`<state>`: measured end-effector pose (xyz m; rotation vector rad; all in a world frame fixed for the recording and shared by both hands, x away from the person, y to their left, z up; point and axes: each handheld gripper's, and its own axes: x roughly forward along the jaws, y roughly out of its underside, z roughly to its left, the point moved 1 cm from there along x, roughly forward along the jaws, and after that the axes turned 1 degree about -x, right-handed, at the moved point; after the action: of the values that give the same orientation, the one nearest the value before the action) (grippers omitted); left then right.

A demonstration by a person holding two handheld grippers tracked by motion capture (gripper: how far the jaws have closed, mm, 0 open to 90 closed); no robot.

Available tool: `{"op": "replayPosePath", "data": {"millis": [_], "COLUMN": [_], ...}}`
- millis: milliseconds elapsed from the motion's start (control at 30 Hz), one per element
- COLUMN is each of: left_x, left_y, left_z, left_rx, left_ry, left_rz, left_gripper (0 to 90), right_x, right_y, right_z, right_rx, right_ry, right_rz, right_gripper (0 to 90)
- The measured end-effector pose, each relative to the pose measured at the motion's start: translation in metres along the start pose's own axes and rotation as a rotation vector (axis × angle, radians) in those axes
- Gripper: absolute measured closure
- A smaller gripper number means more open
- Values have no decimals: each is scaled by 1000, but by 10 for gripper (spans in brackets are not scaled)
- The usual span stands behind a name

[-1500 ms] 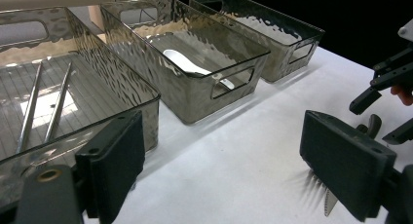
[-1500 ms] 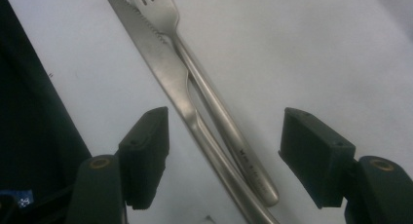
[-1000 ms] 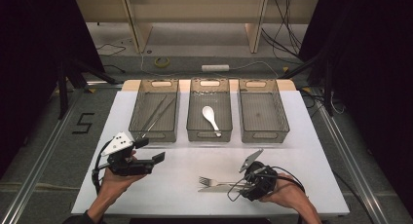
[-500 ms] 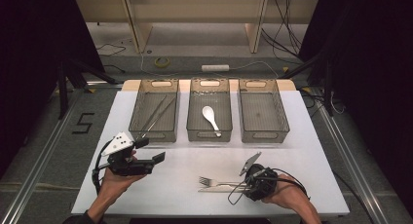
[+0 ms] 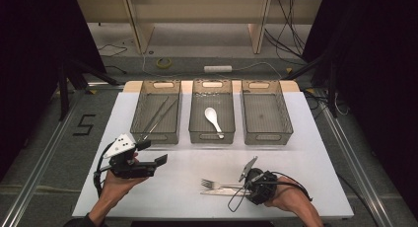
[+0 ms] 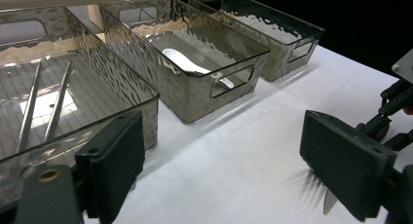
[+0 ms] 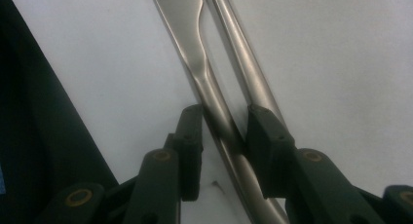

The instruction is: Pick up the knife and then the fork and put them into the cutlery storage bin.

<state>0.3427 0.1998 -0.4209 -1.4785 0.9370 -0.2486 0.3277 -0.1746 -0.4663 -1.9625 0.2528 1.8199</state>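
- The white surface [image 5: 315,153] carries three clear bins in a row at its far side.
- The left bin [image 5: 156,111] holds two long thin metal rods [image 6: 41,104] lying side by side on its floor.
- The middle bin [image 5: 212,111] holds a white spoon [image 5: 213,120], bowl toward the far end.
- The right bin [image 5: 266,111] has nothing that I can make out in it.
- On the near part of the surface, a fork [image 5: 213,181] and a knife [image 5: 222,190] lie close alongside each other, fork tines pointing left; the knife's toothed blade tip also shows in the left gripper view.
- The right tongs [image 7: 224,131] are low over the handles of these two pieces. The jaws stand a little apart, with the flatter handle between them; the rounder handle runs under or against the other jaw, and I cannot tell whether they are pinching yet.
- The right hand [image 5: 291,202] holds that gripper at the near right edge, its cable looped on the surface.
- The left tongs [image 6: 219,165] are wide open and hold nothing, pointing across the bare surface just in front of the left bin.
- The left hand [image 5: 116,185] holds its gripper well apart from the cutlery.
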Motion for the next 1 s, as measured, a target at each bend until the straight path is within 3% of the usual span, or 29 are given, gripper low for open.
{"op": "replayPosePath", "data": {"millis": [700, 1000], "left_x": [0, -1], "left_y": [0, 0], "left_z": [0, 0], "left_rx": [1, 2], "left_ry": [-1, -2], "left_rz": [-3, -4], "left_gripper": [163, 163], "right_x": [0, 0], "right_y": [-7, -6], "right_z": [6, 5], "right_rx": [-89, -82], "right_ry": [1, -8], "right_rz": [52, 35], "right_gripper": [800, 804]}}
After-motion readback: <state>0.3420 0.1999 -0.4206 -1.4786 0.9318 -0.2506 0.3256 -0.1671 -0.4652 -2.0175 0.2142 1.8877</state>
